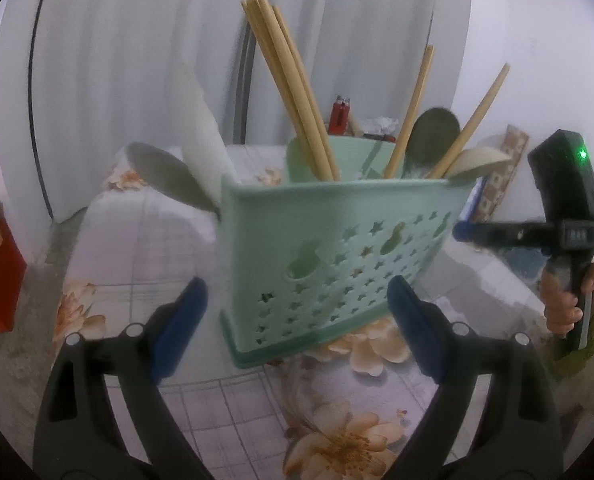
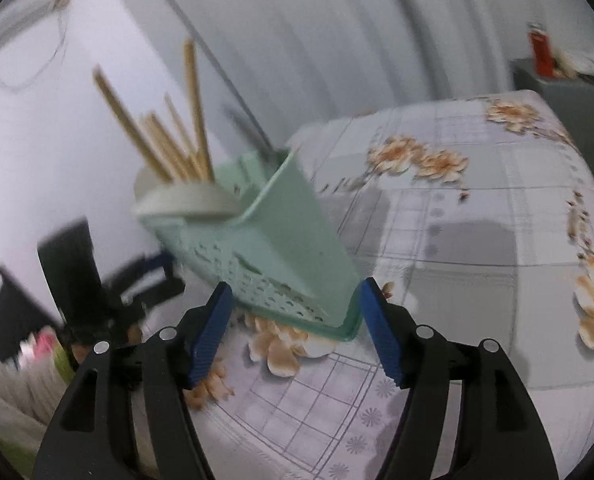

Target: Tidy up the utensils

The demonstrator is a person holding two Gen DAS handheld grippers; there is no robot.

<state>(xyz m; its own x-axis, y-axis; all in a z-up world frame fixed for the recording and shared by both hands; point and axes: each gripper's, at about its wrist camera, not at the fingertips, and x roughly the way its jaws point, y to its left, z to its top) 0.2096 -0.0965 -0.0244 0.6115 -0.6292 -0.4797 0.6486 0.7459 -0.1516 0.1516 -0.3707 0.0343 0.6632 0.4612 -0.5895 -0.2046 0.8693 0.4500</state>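
Left wrist view. The utensil holder [image 1: 337, 256], a pale green plastic caddy with star cut-outs, stands on the floral cloth of the table [image 1: 225, 408]. I judge it light, thin-walled and fairly stiff, but top-heavy: the chopsticks [image 1: 289, 88] stand tall and loose, and spoons [image 1: 165, 172] lean over the rim. The smooth plastic may slip, so I would take it low on a side wall or by the top rim, never by its contents. My left hand-held gripper [image 1: 297, 320] is wide open and holds nothing; the holder's near corner stands just ahead of it, between the lines of the two fingers, with no pad touching. My right hand-held gripper [image 1: 469, 234] shows at the right edge, gripped by a hand [image 1: 561, 300], near the holder's far end.

Right wrist view. The picture is blurred. The right hand-held gripper [image 2: 297, 320] is open and empty. The holder [image 2: 265, 248] appears tilted here, its near bottom corner lying between the blue fingers [image 2: 213, 336], close to the right-side pad; I cannot tell whether it touches. A sideways knock could tip the holder.
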